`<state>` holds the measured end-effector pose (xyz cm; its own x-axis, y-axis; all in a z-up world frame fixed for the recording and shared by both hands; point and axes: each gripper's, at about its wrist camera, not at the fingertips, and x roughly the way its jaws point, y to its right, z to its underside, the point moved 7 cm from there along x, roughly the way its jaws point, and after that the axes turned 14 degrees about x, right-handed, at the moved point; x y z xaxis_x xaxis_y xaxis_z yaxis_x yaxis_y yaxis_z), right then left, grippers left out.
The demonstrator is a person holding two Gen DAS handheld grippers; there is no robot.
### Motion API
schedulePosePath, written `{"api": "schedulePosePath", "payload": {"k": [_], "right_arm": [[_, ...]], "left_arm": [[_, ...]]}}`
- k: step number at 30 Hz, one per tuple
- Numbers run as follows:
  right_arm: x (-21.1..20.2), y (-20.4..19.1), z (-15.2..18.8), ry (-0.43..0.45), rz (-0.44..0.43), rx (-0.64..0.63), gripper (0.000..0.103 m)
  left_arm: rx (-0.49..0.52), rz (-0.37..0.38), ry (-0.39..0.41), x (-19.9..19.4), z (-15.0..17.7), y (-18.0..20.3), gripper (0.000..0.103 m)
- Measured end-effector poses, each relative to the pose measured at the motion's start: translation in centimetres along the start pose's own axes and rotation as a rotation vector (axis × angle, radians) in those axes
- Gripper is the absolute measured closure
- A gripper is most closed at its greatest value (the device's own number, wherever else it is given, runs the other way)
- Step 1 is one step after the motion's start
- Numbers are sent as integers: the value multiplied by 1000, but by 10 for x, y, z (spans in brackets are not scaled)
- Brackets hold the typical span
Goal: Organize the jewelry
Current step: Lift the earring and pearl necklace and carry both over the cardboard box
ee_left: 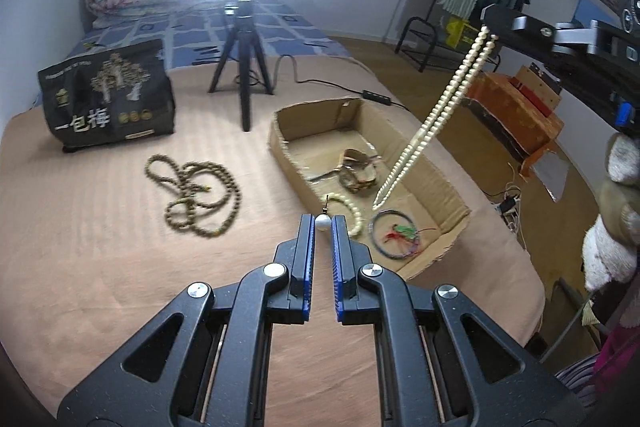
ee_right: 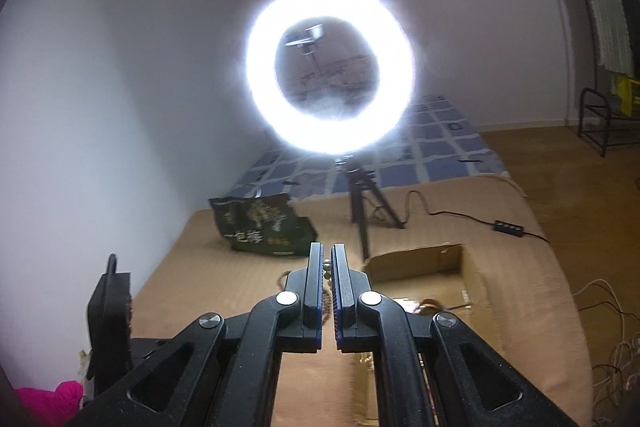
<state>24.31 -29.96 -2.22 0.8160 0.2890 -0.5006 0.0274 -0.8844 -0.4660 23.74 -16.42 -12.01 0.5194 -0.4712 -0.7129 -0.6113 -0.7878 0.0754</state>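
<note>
My left gripper [ee_left: 323, 221] is shut on a large white bead [ee_left: 323, 223] at its fingertips, just over the near wall of the cardboard box [ee_left: 432, 183]. A curve of the cream bead necklace [ee_left: 354, 215] lies in the box beside that bead. High at the right, my right gripper [ee_left: 489, 27] is shut on the same cream strand, which hangs doubled and slants down until its loop end [ee_left: 380, 199] reaches the box floor. In the right wrist view, beads [ee_right: 327, 269] show between the shut right gripper [ee_right: 327, 255] fingers.
A brown bead string [ee_left: 200, 195] lies loose on the tan cover left of the box. Inside the box are a leather bracelet [ee_left: 358, 171] and a dark bangle with a red-green tassel [ee_left: 394, 233]. A black bag [ee_left: 108, 99] and the ring-light tripod [ee_left: 244, 67] stand behind.
</note>
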Motion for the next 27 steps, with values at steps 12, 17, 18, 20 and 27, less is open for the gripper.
{"api": "schedulePosePath", "payload": {"k": [12, 17, 18, 20, 27], "right_arm": [[20, 69, -13, 1, 107, 57, 102], [36, 88, -15, -6, 148, 56, 102], [41, 91, -15, -12, 156, 55, 102], [48, 96, -15, -24, 161, 55, 102], [81, 115, -9, -73, 189, 58, 102]], "left_arm": [[26, 47, -13, 31, -13, 35, 97], [41, 55, -19, 45, -16, 44, 97], [41, 56, -21, 48, -16, 45, 97], [39, 57, -27, 54, -16, 47, 97], [32, 65, -46, 71, -16, 50, 97]]}}
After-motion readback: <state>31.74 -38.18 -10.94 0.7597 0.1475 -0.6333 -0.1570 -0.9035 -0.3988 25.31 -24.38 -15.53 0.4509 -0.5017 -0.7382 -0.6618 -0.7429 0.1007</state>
